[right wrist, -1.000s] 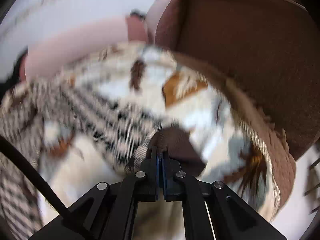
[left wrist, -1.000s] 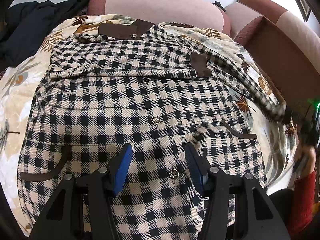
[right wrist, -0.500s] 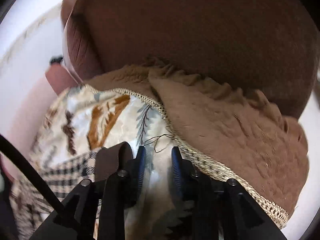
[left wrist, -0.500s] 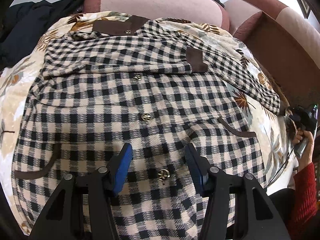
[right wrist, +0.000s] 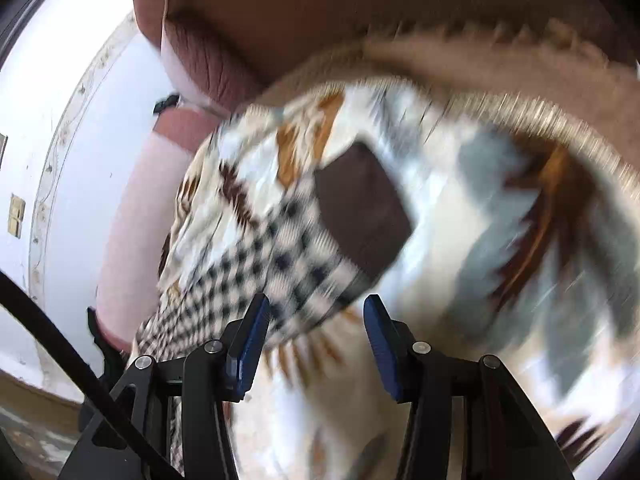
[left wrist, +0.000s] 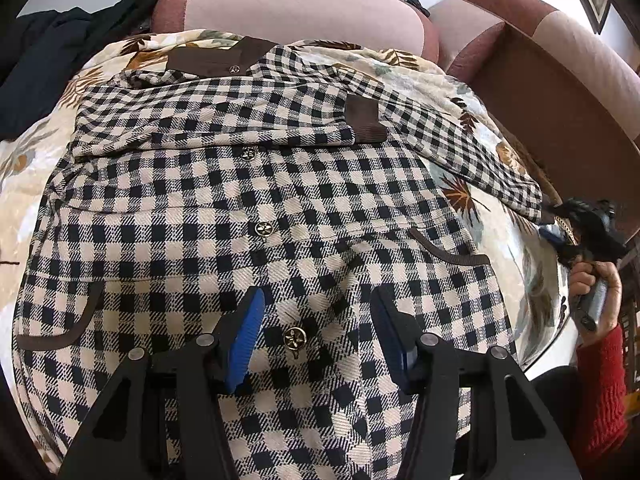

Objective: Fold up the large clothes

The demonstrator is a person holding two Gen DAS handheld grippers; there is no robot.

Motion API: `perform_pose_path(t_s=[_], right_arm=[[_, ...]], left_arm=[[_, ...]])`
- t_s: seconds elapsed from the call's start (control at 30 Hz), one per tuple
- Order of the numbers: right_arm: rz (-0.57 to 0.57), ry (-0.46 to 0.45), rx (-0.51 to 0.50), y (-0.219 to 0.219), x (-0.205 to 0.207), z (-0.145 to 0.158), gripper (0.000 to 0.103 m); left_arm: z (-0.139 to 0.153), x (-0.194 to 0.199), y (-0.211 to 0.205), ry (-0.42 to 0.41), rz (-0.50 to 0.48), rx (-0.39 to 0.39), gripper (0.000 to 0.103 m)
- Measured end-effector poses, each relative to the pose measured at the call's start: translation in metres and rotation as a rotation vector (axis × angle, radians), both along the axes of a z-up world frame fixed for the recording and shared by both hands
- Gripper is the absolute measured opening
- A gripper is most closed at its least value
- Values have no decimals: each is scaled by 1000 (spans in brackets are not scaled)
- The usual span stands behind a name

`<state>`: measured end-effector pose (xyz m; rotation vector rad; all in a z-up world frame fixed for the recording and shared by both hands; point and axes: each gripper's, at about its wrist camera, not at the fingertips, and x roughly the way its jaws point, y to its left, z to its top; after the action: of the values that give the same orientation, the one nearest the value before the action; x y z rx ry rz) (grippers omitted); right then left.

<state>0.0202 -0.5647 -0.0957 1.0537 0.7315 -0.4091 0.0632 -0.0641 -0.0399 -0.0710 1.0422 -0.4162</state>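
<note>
A black-and-cream checked coat (left wrist: 248,216) with brown collar and trims lies front up on the leaf-print sofa cover (left wrist: 24,168). One sleeve is folded across the chest, its brown cuff (left wrist: 362,118) on top. The other sleeve (left wrist: 472,160) stretches out to the right. My left gripper (left wrist: 316,332) is open above the lower front, around a gold button (left wrist: 295,337). My right gripper (right wrist: 316,344) is open just behind the stretched sleeve's brown cuff (right wrist: 360,220), which lies loose on the cover. The right gripper also shows in the left wrist view (left wrist: 588,232) at the sleeve end.
A pink and brown sofa back (left wrist: 304,8) runs behind. A brown armrest (left wrist: 560,92) rises at the right. A dark garment (left wrist: 52,52) lies at the far left. The cover's brown fringed edge (right wrist: 520,92) lies close beyond the cuff. The right wrist view is blurred.
My right gripper was shut on the sleeve cuff, opened and let it go; it now sits back from the cuff. My left gripper stays open over the coat front.
</note>
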Motion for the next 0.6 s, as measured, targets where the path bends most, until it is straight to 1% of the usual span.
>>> perform_pose_path(t_s=[0.03, 0.07, 0.13, 0.17, 0.23, 0.27, 0.3, 0.33, 0.4, 0.47, 0.57, 0.6], right_arm=[[-14, 51, -17, 2, 5, -5, 53], [-32, 65, -29, 1, 9, -10, 53], [-65, 78, -78, -1, 17, -6, 53], [-79, 94, -118, -2, 24, -4, 54], [-88, 103, -160, -6, 40, -5, 55], [-81, 106, -169, -7, 47, -5, 48], [-74, 107, -181, -9, 56, -4, 37], [-59, 99, -188, -9, 62, -2, 14], [-26, 71, -217, -2, 71, 7, 14], [25, 40, -286, 14, 79, 24, 13], [160, -28, -425, 66, 92, 57, 13], [222, -55, -471, 88, 96, 67, 13]], left_arm=[[0, 0, 1, -1, 0, 0, 54], [1, 0, 1, -3, 0, -1, 54], [2, -1, 2, -7, -2, 1, 54], [2, -1, 2, -10, -1, 3, 54], [4, -2, 2, -15, 3, 0, 54], [5, -2, 4, -18, 8, -3, 54], [6, -2, 5, -21, 12, -6, 54], [7, -3, 7, -23, 18, -11, 54], [8, -3, 10, -25, 27, -17, 54], [7, -2, 13, -23, 35, -19, 54], [5, 0, 16, -16, 46, -23, 54], [5, 1, 17, -14, 51, -26, 54]])
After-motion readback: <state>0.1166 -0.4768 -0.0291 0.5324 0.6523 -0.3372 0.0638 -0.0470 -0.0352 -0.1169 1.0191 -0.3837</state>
